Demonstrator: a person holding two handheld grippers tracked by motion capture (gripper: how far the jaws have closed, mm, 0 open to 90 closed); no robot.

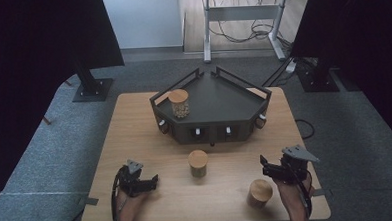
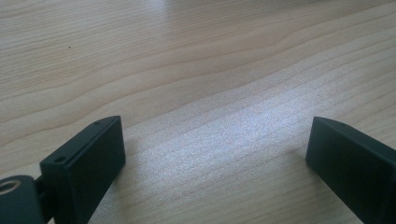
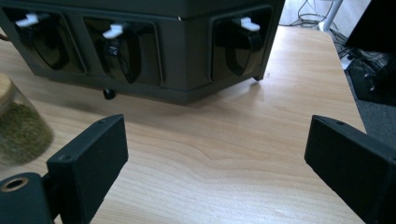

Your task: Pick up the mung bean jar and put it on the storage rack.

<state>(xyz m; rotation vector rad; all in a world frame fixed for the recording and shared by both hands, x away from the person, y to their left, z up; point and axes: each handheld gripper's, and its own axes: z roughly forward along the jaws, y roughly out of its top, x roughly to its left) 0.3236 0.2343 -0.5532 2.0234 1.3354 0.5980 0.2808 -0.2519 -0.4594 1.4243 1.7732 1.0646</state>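
I'm seeing a dark angular rack (image 1: 218, 102) sitting at the wooden table's (image 1: 134, 123) far side, and a metal desk frame (image 1: 242, 18) standing on grey carpet (image 1: 50, 147) beyond.

Both grippers, left (image 1: 154, 180) and right (image 1: 263, 163), are matte black with blocky rectangular jaws showing small screw holes; black cables loop behind.
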